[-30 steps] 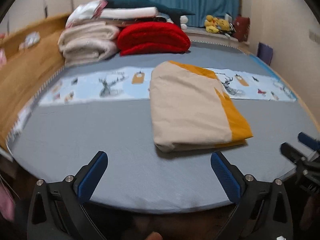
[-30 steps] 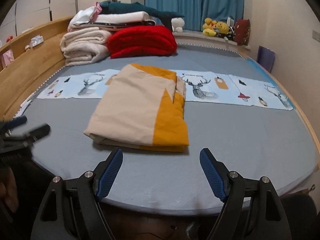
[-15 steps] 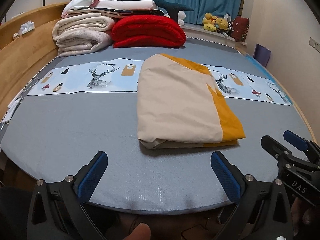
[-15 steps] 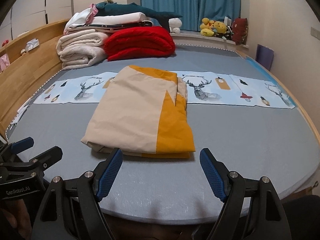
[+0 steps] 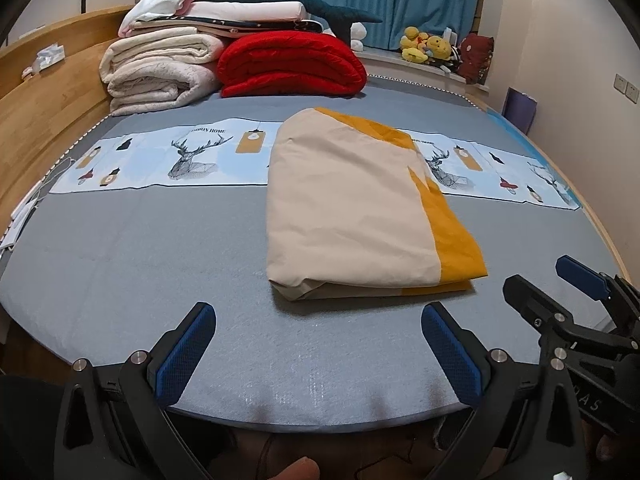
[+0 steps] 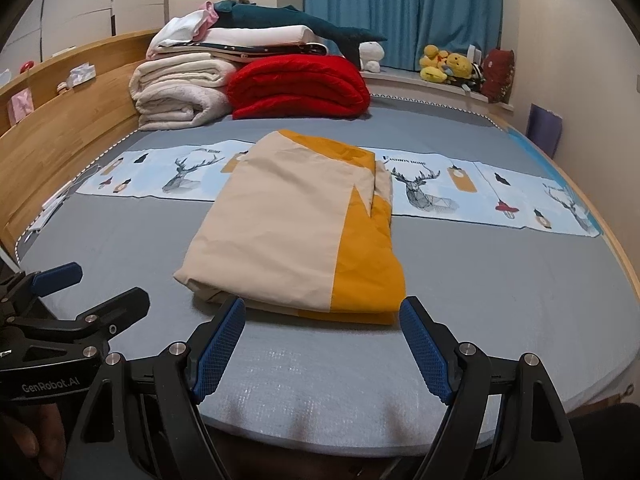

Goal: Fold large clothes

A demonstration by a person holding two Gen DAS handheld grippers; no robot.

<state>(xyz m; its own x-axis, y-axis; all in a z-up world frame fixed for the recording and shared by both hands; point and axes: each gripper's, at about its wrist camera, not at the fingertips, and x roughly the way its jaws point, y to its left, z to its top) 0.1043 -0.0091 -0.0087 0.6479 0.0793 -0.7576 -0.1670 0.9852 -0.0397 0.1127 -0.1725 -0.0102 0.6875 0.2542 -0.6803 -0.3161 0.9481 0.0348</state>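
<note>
A beige and orange cloth [image 5: 352,208] [image 6: 296,232] lies folded into a thick rectangle on the grey bed sheet [image 5: 132,248]. My left gripper [image 5: 320,320] is open over the sheet, just short of the cloth's near edge and a little left of it. My right gripper [image 6: 322,312] is open too, its blue pads [image 6: 222,344] flanking the cloth's near folded edge without touching it. Each gripper shows in the other's view: the right gripper [image 5: 548,288] at the right edge, the left gripper [image 6: 108,292] at the left edge.
Folded cream blankets [image 5: 160,72], a red quilt [image 5: 292,66] and stacked linens sit at the head of the bed. A wooden bed frame [image 5: 44,120] runs along the left. Plush toys [image 6: 444,66] line the window ledge under blue curtains [image 6: 400,8]. A wall stands close on the right.
Both grippers have edged toward the folded cloth, which now looms larger; the left view has swung right, bringing the right gripper further into its frame. The cloth has not moved.
</note>
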